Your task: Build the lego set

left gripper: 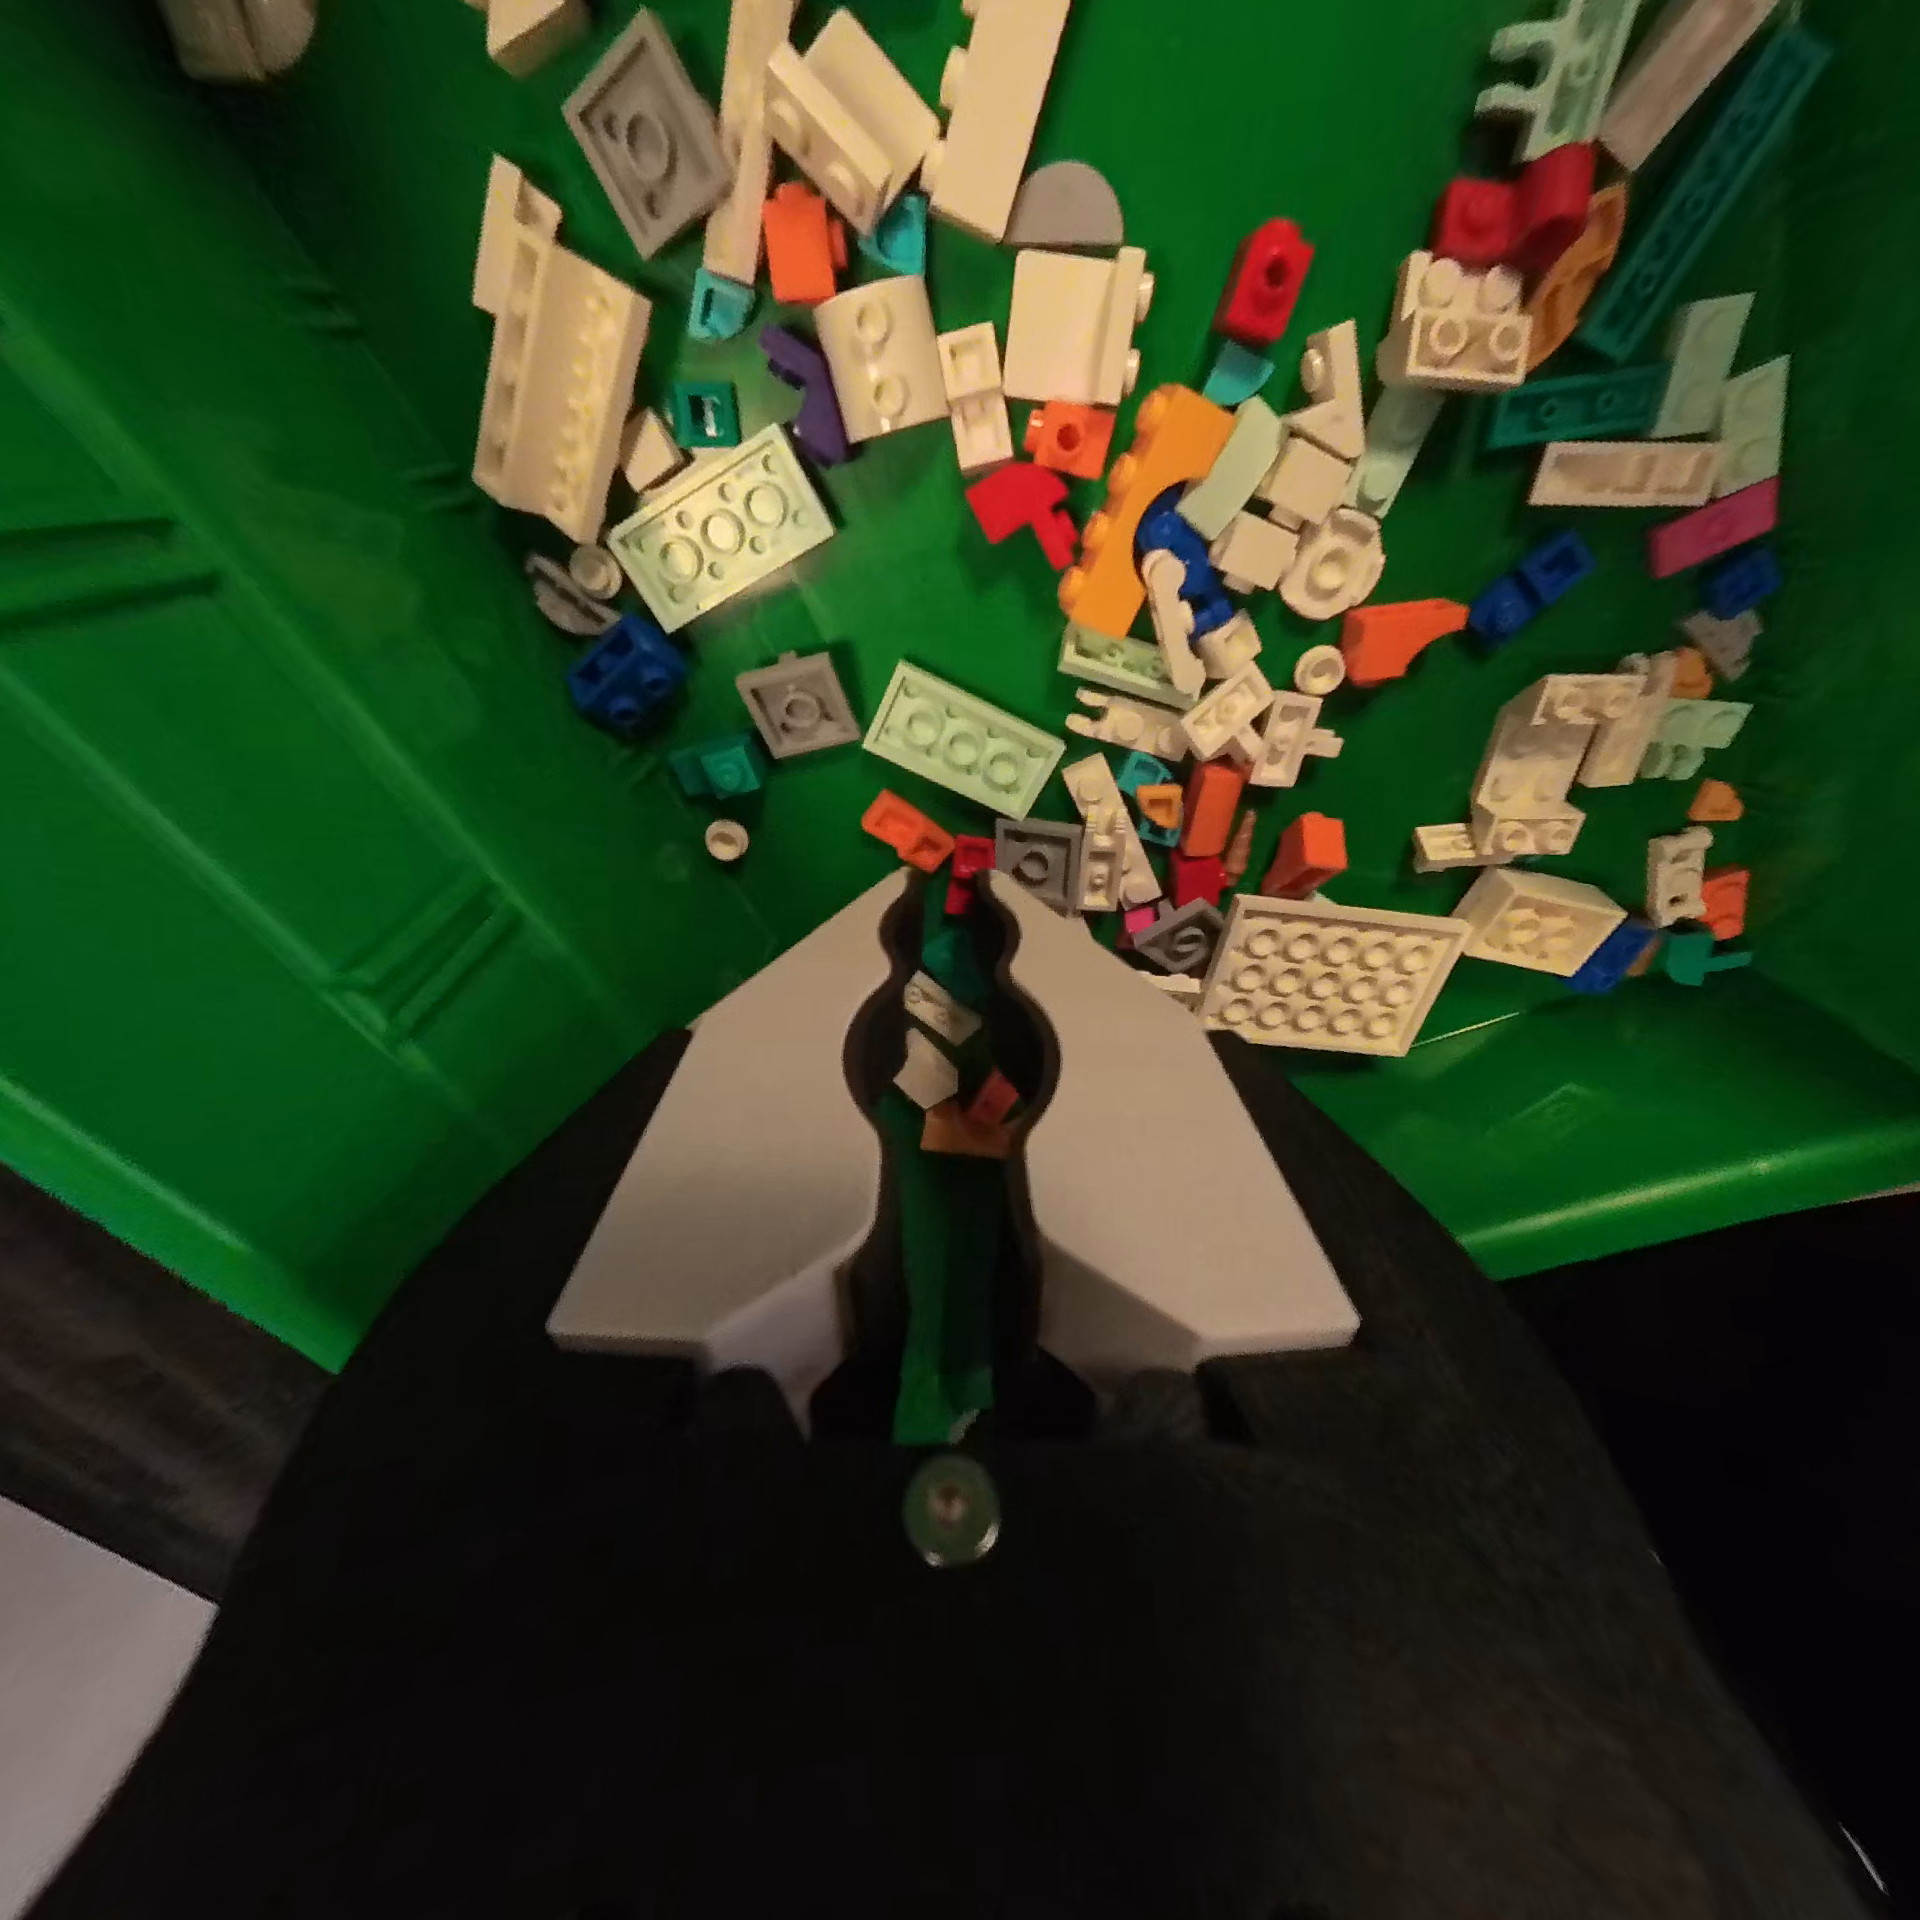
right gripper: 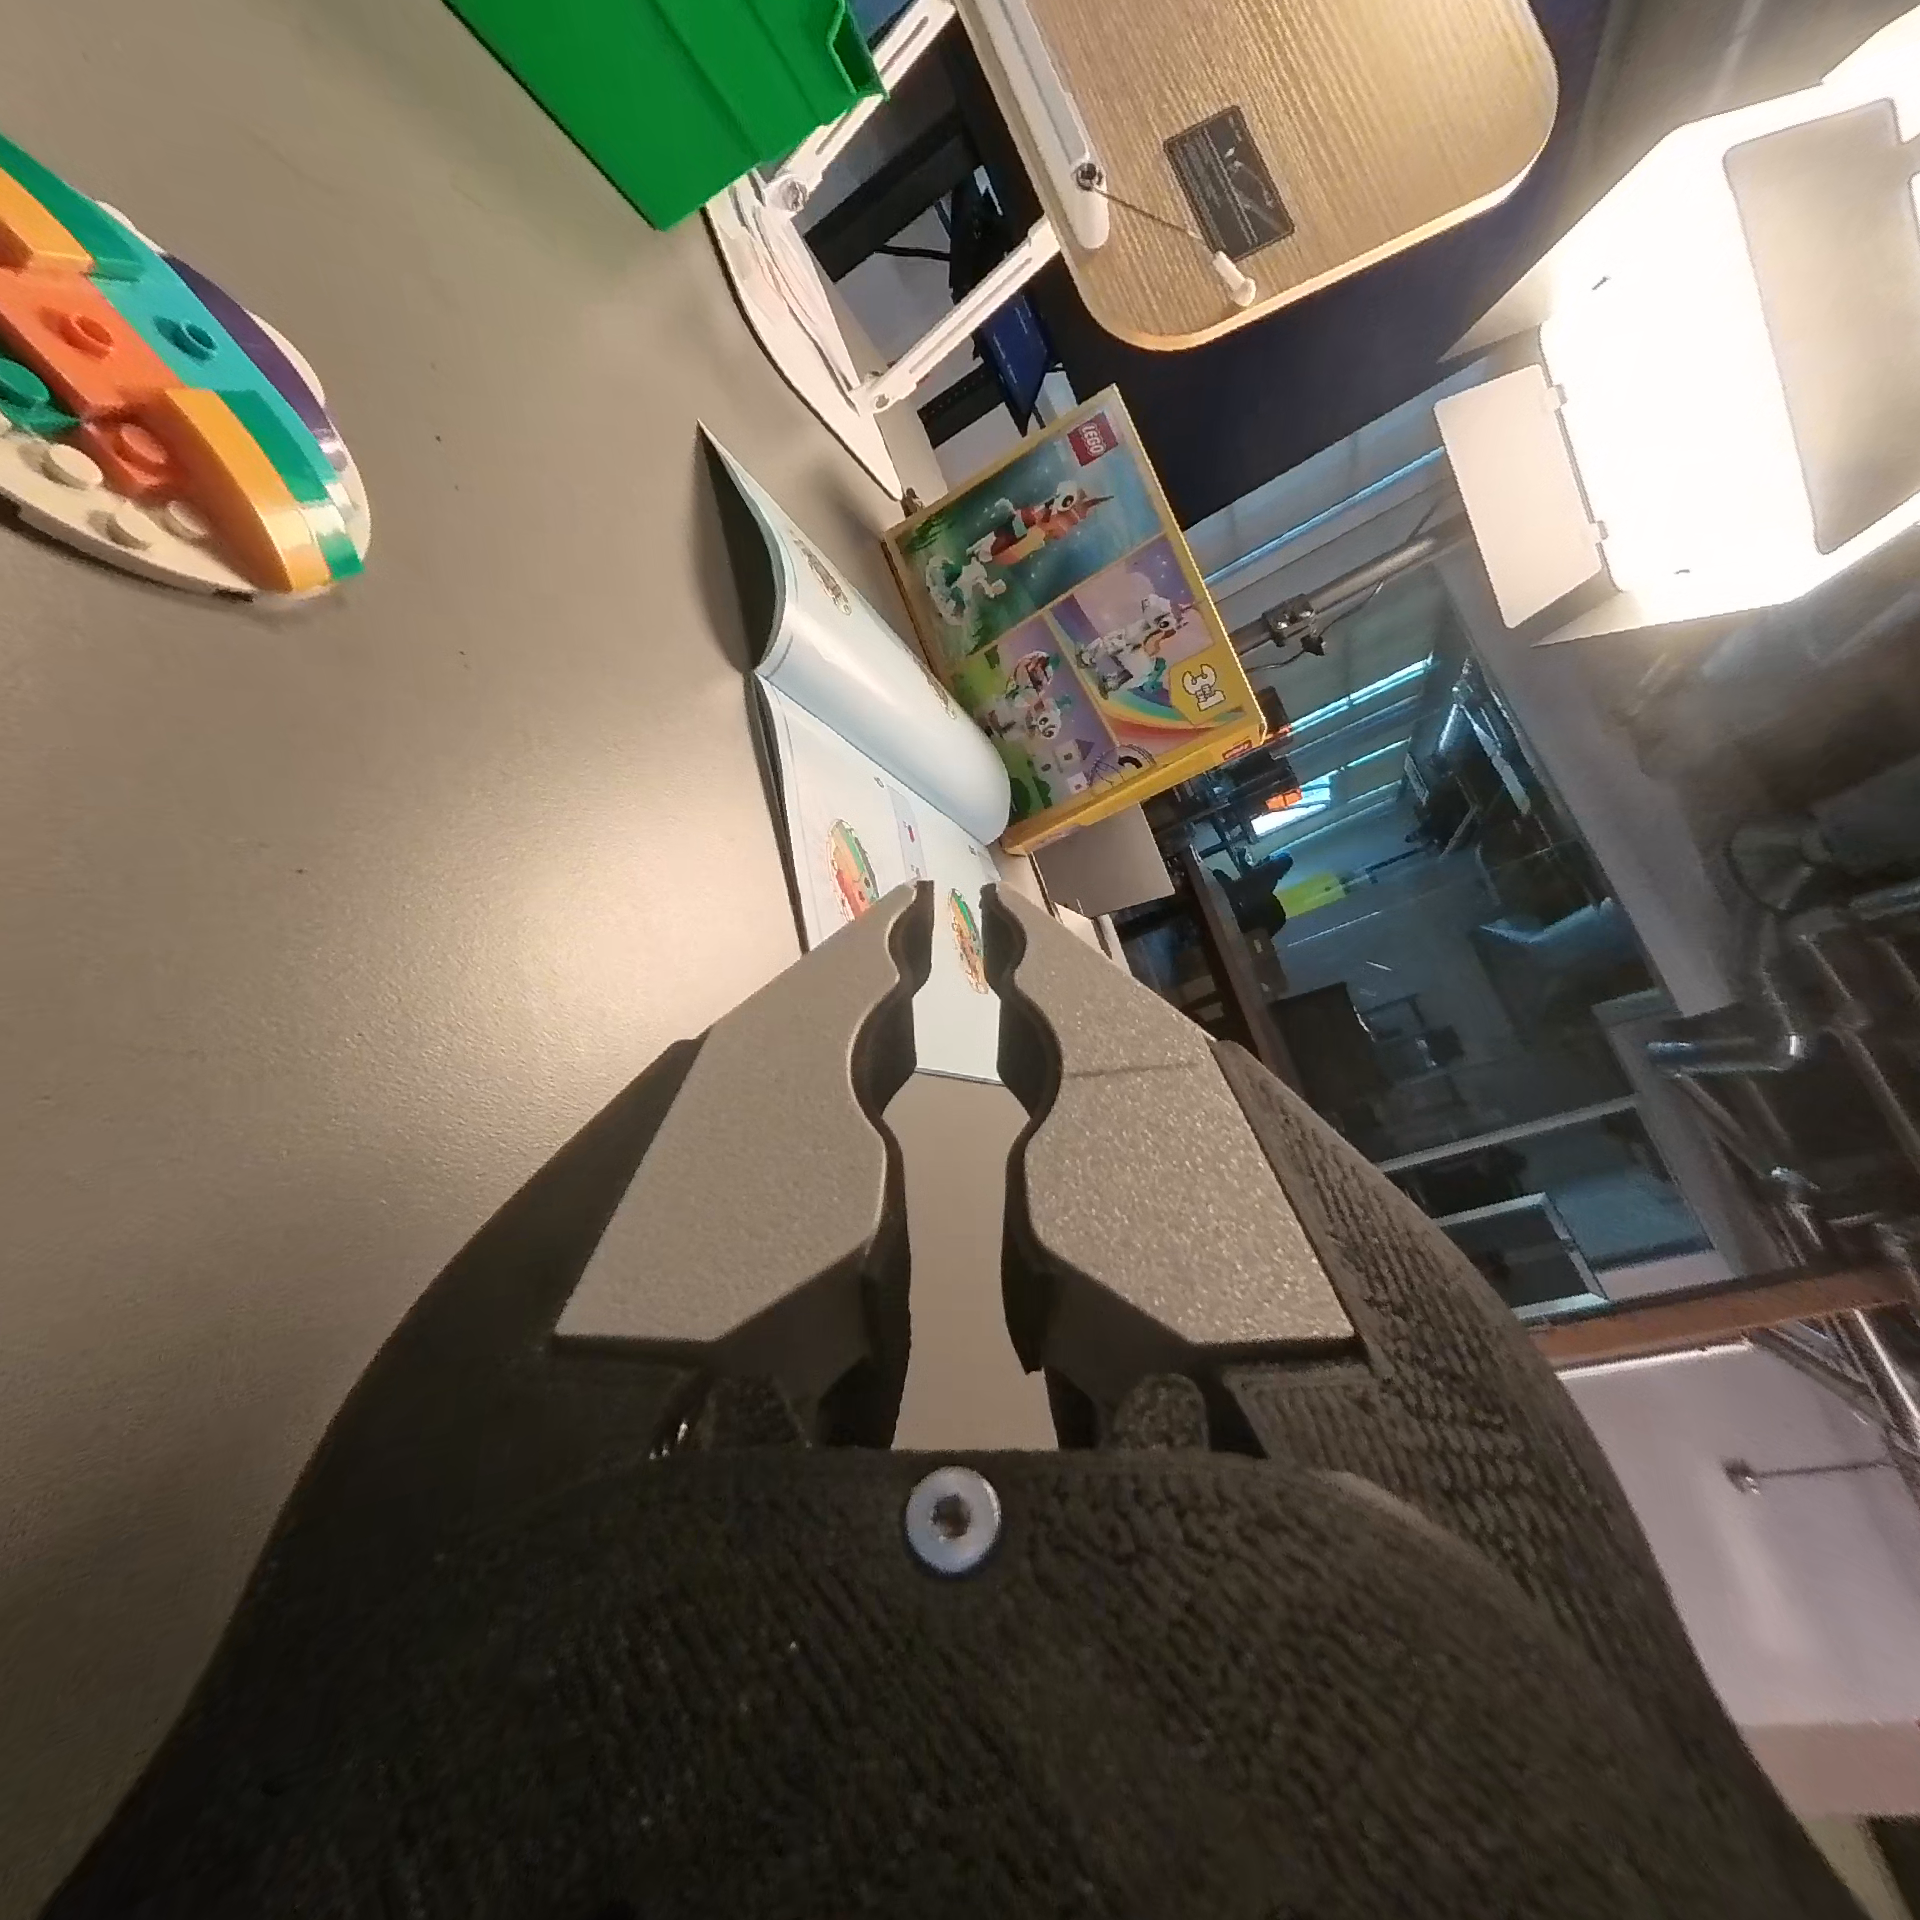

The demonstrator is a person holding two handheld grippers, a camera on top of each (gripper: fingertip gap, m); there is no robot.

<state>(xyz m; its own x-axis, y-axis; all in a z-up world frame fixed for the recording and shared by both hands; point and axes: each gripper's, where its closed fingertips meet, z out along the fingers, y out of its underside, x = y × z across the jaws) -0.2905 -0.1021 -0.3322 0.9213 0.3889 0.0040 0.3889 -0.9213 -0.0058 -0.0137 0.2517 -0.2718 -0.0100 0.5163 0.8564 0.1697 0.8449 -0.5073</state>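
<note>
Green bin (left gripper: pixel 260 779), loose bricks (left gripper: pixel 1039 540) w/in.

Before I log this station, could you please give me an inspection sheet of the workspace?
Surface: grey table, bare around the build.
Job's things: loose lego bricks in green bin; partial round build; open instruction booklet; set box.
Clutter: nothing seen.
Grippers: left gripper over the bricks, jaws slightly apart, nothing clearly held; right gripper open, empty, above the booklet.
Cables: nothing seen.
Surroundings: chair underside, bright lamp, shelving.
</note>
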